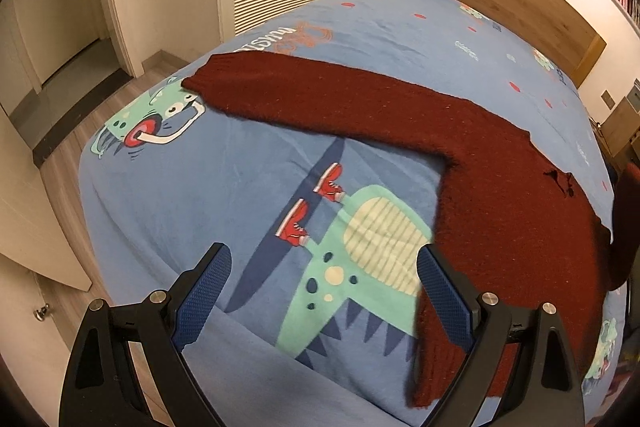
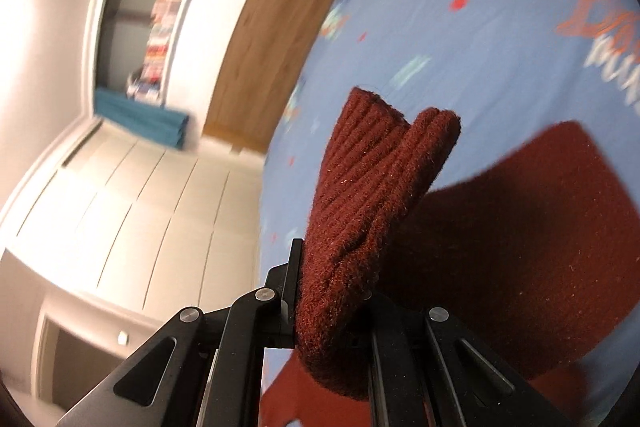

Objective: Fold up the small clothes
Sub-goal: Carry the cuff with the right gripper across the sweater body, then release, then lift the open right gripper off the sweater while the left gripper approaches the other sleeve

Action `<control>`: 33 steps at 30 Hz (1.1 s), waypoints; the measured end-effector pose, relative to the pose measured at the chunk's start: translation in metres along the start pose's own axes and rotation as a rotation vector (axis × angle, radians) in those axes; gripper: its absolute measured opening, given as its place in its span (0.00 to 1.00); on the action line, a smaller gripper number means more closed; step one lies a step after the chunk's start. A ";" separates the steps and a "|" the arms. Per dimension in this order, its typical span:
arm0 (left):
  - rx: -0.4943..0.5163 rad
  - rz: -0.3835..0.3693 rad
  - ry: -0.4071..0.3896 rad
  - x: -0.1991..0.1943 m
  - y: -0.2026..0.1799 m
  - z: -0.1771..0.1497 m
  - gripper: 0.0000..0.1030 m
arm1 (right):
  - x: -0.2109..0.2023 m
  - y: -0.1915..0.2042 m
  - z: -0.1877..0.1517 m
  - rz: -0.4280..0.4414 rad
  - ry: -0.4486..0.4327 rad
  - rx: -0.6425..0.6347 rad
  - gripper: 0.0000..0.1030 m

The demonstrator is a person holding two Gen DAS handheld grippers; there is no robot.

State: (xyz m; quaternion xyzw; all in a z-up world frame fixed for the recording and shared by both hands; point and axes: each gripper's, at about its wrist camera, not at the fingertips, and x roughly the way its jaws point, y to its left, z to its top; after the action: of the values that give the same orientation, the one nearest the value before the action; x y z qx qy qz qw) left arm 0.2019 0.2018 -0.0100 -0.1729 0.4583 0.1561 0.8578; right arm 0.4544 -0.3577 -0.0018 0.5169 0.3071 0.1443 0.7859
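Clamped in the right gripper (image 2: pixel 332 307), a ribbed cuff of the maroon sweater (image 1: pixel 500 195) stands bunched at twelve o'clock. It looks soft, floppy and light, so hems and cuffs are the places to pinch. Spread across the blue bedspread (image 1: pixel 200 187), its far side is cut off at three o'clock. Left gripper (image 1: pixel 324 291) hovers wide, empty.

Bed (image 1: pixel 200 187) with blue cartoon-dinosaur cover. Dark red knit sweater (image 1: pixel 500 219) lies spread on it, one sleeve (image 1: pixel 304 87) stretched flat toward the far edge.
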 end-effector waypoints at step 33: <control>-0.029 0.029 0.014 0.015 0.044 -0.010 0.89 | 0.187 0.051 -0.273 -0.243 0.561 -0.626 0.12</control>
State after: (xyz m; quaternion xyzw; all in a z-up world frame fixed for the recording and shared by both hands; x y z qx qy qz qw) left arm 0.1839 0.2387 -0.0348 -0.1796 0.4646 0.1740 0.8495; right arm 0.4303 -0.0368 -0.0936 0.1547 0.5089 0.2716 0.8021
